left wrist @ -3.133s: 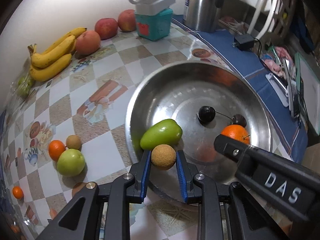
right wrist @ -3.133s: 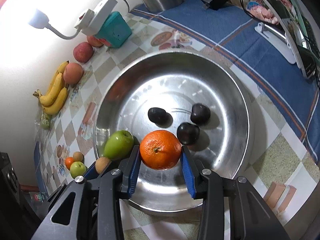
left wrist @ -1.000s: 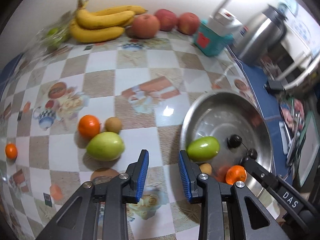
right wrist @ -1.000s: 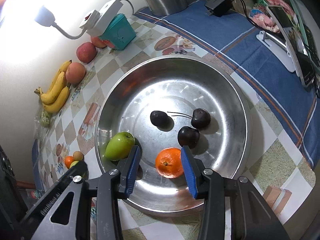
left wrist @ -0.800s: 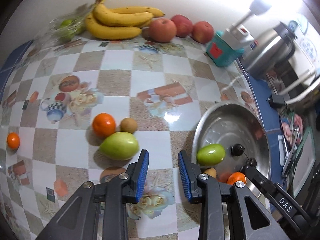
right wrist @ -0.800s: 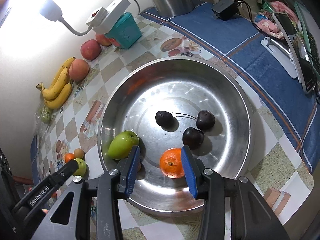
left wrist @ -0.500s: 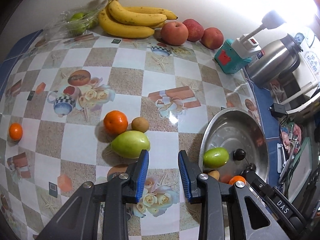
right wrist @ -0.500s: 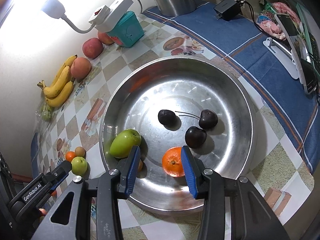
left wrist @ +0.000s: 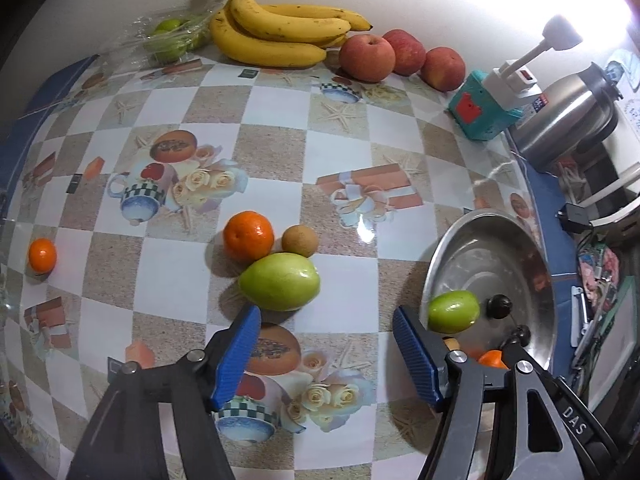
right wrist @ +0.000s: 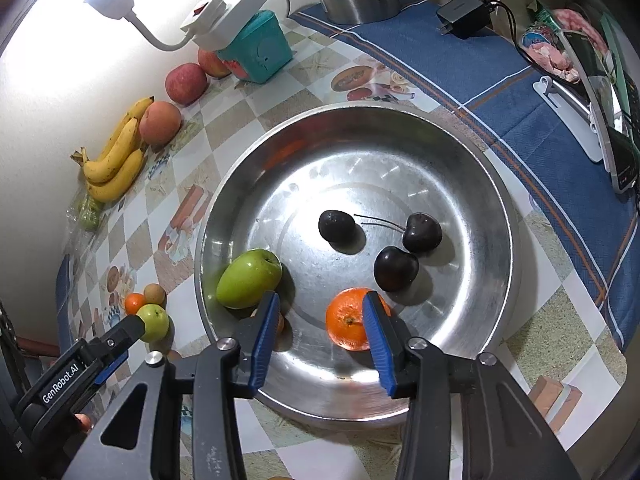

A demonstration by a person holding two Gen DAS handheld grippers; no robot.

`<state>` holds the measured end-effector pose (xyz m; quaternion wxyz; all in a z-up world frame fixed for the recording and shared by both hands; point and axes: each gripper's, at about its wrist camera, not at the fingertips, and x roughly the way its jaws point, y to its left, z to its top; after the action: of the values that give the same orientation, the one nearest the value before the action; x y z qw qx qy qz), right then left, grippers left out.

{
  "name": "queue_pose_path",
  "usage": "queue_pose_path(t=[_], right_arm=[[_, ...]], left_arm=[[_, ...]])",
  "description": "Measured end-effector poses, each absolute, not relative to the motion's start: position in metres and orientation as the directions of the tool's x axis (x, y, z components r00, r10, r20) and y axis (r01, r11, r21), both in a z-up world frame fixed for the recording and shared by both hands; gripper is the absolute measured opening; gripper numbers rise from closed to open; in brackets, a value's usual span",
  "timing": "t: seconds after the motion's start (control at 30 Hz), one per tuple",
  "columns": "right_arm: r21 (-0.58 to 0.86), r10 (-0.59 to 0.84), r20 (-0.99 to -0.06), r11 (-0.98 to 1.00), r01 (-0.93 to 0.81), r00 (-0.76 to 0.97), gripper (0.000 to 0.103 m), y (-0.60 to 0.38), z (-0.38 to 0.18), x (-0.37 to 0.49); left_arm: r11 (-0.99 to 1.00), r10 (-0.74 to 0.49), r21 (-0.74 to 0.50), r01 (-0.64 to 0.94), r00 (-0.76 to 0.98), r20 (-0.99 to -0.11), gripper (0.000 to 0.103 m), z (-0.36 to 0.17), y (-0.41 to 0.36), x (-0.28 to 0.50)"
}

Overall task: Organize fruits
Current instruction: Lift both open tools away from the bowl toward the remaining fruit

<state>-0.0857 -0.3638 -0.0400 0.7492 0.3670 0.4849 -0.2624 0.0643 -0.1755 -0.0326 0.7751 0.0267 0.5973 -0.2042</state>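
Observation:
My left gripper [left wrist: 326, 344] hangs over the checked tablecloth with its jaws opening wide and nothing between them. A green fruit [left wrist: 280, 282] lies just past its tips, beside an orange [left wrist: 248, 236] and a small brown fruit [left wrist: 300, 241]. My right gripper [right wrist: 320, 320] is above the steel bowl [right wrist: 516, 240], jaws opening and not pressing on anything. Below it lies an orange [right wrist: 346, 324], partly behind the right finger. The bowl also holds a green apple [right wrist: 248, 278], three dark cherries [right wrist: 396, 268] and a small brown fruit [right wrist: 280, 322].
Bananas [left wrist: 280, 28], three red apples [left wrist: 368, 58] and a bag of green fruit [left wrist: 168, 38] line the wall. A teal box [left wrist: 480, 114] with a lamp and a steel kettle [left wrist: 568, 120] stand behind the bowl. A small orange [left wrist: 42, 255] sits far left.
Both grippers let go of their fruit in the bowl. The left one swung away to the fruit on the cloth and spread its jaws wide. The right jaws widened a little.

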Motion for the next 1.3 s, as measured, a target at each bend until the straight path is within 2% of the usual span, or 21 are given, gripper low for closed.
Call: queue_pose_path(t=[0.03, 0.1, 0.17, 0.2, 0.23, 0.27, 0.47, 0.53, 0.7, 0.97, 1.3], right_arm=[[0.293, -0.036, -0.920, 0.595, 0.748, 0.389, 0.059, -0.364, -0.041, -0.085], [0.288, -0.038, -0.922, 0.599, 0.747, 0.385, 0.060, -0.363, -0.041, -0.084], [0.278, -0.044, -0.924, 0.605, 0.746, 0.380, 0.068, -0.363, -0.041, -0.084], [0.269, -0.049, -0.926, 0.608, 0.747, 0.374, 0.076, -0.363, -0.041, -0.084], [0.262, -0.053, -0.928, 0.612, 0.746, 0.369, 0.078, -0.363, -0.042, -0.083], [0.260, -0.054, -0.928, 0.614, 0.745, 0.368, 0.078, -0.363, -0.042, -0.083], [0.249, -0.057, -0.930, 0.627, 0.738, 0.363, 0.079, -0.362, -0.043, -0.082], [0.245, -0.061, -0.931, 0.629, 0.738, 0.360, 0.091, -0.362, -0.043, -0.082], [0.230, -0.079, -0.931, 0.632, 0.740, 0.356, 0.096, -0.363, -0.042, -0.081], [0.228, -0.090, -0.929, 0.627, 0.745, 0.360, 0.096, -0.363, -0.042, -0.082], [0.264, -0.076, -0.915, 0.627, 0.733, 0.395, 0.096, -0.360, -0.040, -0.081]], left_arm=[[0.918, -0.274, -0.193, 0.345, 0.204, -0.940, 0.080, -0.034, -0.175, 0.065], [0.925, -0.249, -0.167, 0.340, 0.212, -0.945, 0.086, -0.035, -0.175, 0.065], [0.930, -0.229, -0.145, 0.337, 0.222, -0.948, 0.091, -0.036, -0.174, 0.065], [0.933, -0.220, -0.136, 0.334, 0.228, -0.949, 0.094, -0.037, -0.173, 0.066], [0.934, -0.215, -0.132, 0.331, 0.230, -0.949, 0.101, -0.038, -0.173, 0.066], [0.936, -0.214, -0.131, 0.327, 0.230, -0.949, 0.103, -0.038, -0.172, 0.067], [0.938, -0.201, -0.119, 0.325, 0.233, -0.951, 0.103, -0.041, -0.171, 0.067], [0.939, -0.195, -0.111, 0.325, 0.238, -0.952, 0.103, -0.041, -0.171, 0.067], [0.940, -0.172, -0.084, 0.331, 0.247, -0.954, 0.103, -0.044, -0.172, 0.067], [0.932, -0.161, -0.054, 0.358, 0.274, -0.948, 0.103, -0.041, -0.175, 0.065], [0.907, -0.102, 0.066, 0.417, 0.367, -0.925, 0.103, -0.027, -0.172, 0.067]])
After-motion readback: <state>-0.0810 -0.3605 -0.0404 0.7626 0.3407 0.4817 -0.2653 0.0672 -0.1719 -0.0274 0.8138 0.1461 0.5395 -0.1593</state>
